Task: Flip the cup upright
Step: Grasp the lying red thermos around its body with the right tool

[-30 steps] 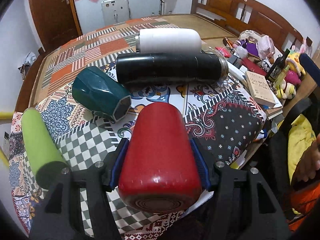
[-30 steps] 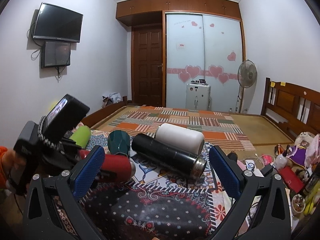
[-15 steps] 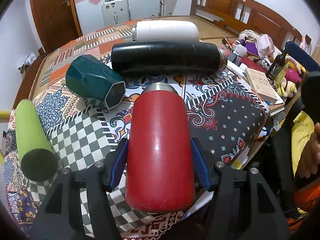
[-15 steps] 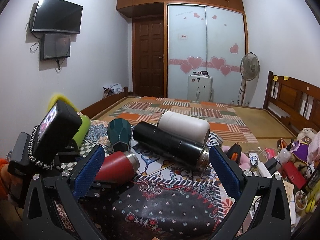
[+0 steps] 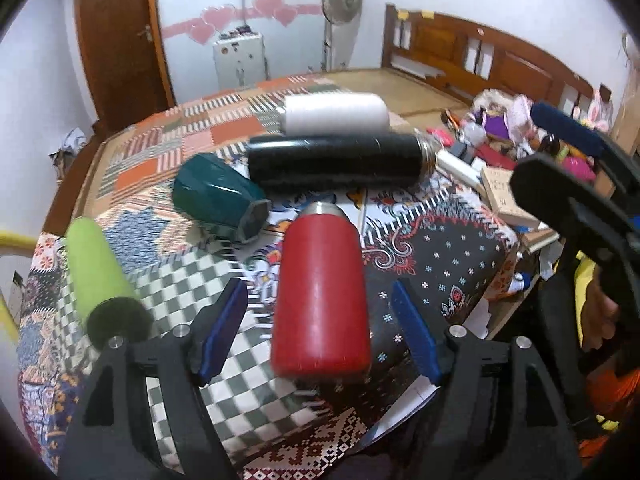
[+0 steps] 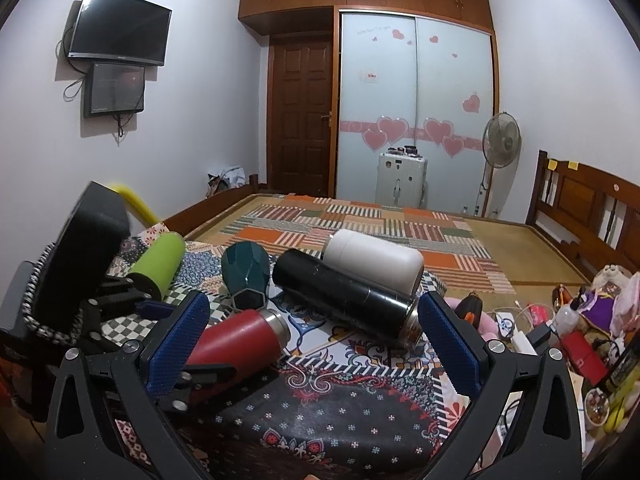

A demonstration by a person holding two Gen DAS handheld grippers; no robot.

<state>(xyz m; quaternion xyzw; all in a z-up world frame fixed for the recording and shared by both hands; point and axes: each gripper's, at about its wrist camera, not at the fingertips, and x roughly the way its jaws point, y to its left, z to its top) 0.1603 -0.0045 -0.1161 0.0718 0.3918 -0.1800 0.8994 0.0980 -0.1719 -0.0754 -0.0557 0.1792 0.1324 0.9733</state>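
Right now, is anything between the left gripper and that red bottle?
Nothing visible. The red bottle sits directly between the open fingers of the left gripper, with bare gaps on both sides. The teal cup and green bottle lie off to the left.

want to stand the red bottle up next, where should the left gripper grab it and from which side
Grip the red bottle across its straight mid-body, coming in from its flat base end. It lies on its side, steel neck pointing away, squarely between the open left gripper pads; the shoulder tapers, so stay below it.
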